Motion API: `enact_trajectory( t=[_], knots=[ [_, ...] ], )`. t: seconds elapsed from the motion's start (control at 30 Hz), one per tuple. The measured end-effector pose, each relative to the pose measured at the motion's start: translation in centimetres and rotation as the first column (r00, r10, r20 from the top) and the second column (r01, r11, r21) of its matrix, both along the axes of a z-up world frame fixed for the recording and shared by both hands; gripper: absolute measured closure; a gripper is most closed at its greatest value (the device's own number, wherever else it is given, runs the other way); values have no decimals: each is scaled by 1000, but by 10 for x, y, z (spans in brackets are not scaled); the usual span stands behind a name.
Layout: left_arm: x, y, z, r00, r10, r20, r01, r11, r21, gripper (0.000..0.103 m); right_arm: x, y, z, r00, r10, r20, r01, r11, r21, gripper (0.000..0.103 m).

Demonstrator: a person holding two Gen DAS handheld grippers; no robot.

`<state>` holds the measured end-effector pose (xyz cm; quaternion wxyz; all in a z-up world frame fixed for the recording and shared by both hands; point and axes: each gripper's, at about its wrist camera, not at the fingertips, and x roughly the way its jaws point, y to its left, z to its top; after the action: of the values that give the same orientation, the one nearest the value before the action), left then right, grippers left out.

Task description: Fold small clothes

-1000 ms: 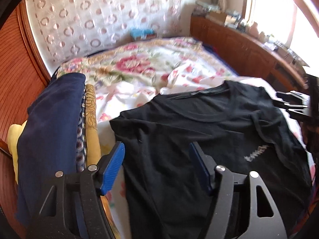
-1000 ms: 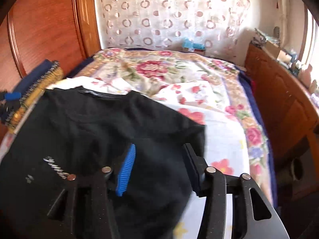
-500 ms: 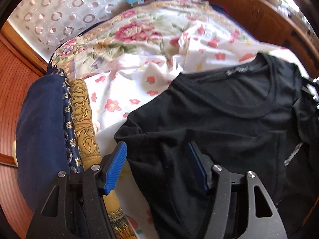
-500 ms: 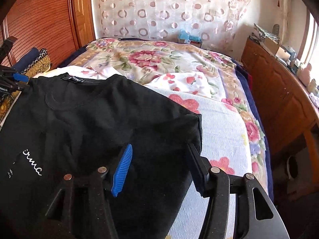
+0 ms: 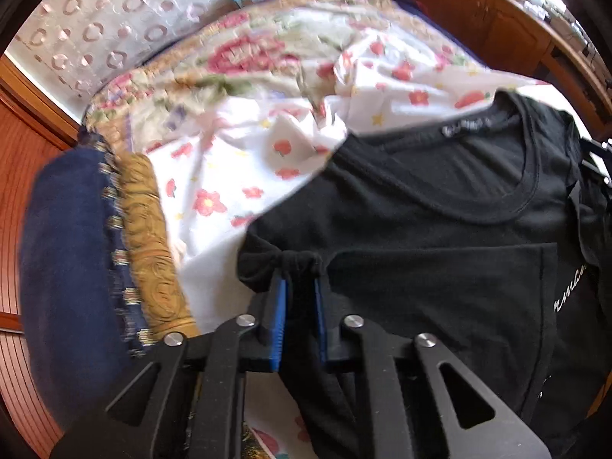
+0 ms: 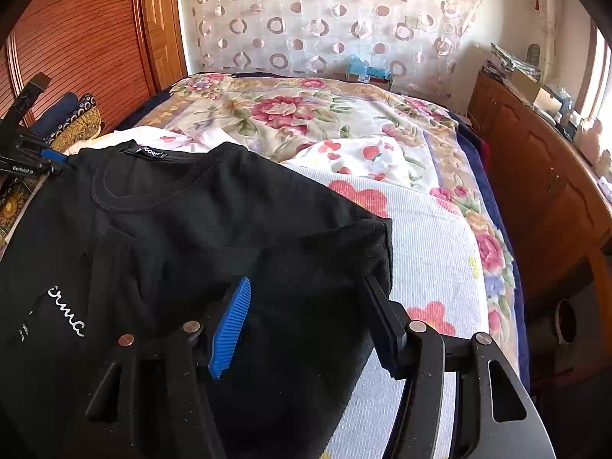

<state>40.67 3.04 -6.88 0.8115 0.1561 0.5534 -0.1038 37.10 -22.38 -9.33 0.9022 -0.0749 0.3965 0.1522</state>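
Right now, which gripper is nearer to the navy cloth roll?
Left. The left gripper pinches the black shirt beside the roll; the right gripper is over the shirt's far sleeve.

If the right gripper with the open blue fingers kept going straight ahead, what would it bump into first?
Most likely the black cotton T-shirt spread on the bed. The right gripper is open, angled down over the shirt's sleeve area, with nothing else between its fingers and the fabric. How far away it is, is hard to judge.

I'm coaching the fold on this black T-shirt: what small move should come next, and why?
Probably close the right tongs on the sleeve: they gape open over the black T-shirt, while the left tongs have just closed, pinching the other sleeve's bunched edge.
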Motion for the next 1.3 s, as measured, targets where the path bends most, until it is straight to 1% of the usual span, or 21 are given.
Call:
enact_trajectory(
  t=[0.07, 0.1, 0.2, 0.33, 0.43, 0.5, 0.63, 0.7, 0.83, 0.87, 0.9, 0.93, 0.97, 1.03, 1.13, 1.2, 1.3],
  knots=[
    [-4, 8, 15, 998, 24, 61, -23, 1000, -18, 93, 0, -1, 0, 1000, 1, 0, -1, 1000, 1, 42],
    [-6, 10, 20, 996, 31, 89, -30, 1000, -10, 93, -1, -1, 0, 1000, 0, 0, 0, 1000, 1, 42],
    [-12, 23, 38, 988, 52, 145, -51, 999, -10, 93, 0, -1, 0, 1000, 1, 1, -1, 1000, 0, 42],
    [-21, 38, 49, 980, 67, 188, -66, 998, -9, 94, 0, -5, 1, 1000, -1, 2, 1, 1000, 23, 42],
    [-31, 47, 59, 968, 78, 238, -71, 997, -38, 94, -3, -16, 6, 999, -33, 29, 32, 999, 41, 42],
    [-37, 50, 67, 960, 74, 271, -61, 997, -54, 94, 1, -24, 6, 999, -41, 16, 40, 998, 54, 42],
    [-45, 50, 77, 950, 63, 307, -41, 996, -77, 94, 16, -30, 4, 998, -58, -32, 59, 998, 33, 42],
    [-47, 48, 78, 950, 57, 307, -31, 996, -89, 94, 25, -30, 3, 996, -66, -55, 67, 997, 27, 42],
    [-63, 44, 80, 944, 53, 325, -12, 992, -127, 94, 39, -22, 8, 997, -47, -58, 49, 999, 24, 42],
    [-68, 43, 82, 943, 53, 329, -8, 990, -138, 94, 41, -20, 9, 997, -46, -62, 48, 999, 26, 47],
    [-74, 41, 82, 941, 52, 333, -1, 988, -152, 94, 41, -18, 11, 997, -37, -61, 39, 999, 27, 71],
    [-83, 38, 83, 939, 52, 340, 5, 986, -165, 94, 38, -14, 12, 998, -14, -64, 17, 999, 33, 86],
    [-94, 34, 83, 936, 45, 348, 17, 985, -172, 94, 35, -11, 13, 998, -7, -58, 8, 1000, 24, 97],
    [-117, 28, 87, 923, 32, 384, 39, 984, -176, 94, 21, -5, 23, 1000, 12, -1, -12, 1000, 12, 98],
    [-159, 21, 99, 900, 11, 435, 82, 977, -196, 94, -10, -5, 47, 996, 31, 84, -36, 998, 55, 98],
    [-186, 19, 106, 889, 6, 457, 104, 971, -214, 94, -34, -7, 63, 991, 44, 128, -55, 994, 91, 98],
    [-220, 21, 110, 880, 4, 475, 121, 965, -232, 94, -76, -12, 81, 982, 72, 172, -95, 987, 129, 98]
  ],
)
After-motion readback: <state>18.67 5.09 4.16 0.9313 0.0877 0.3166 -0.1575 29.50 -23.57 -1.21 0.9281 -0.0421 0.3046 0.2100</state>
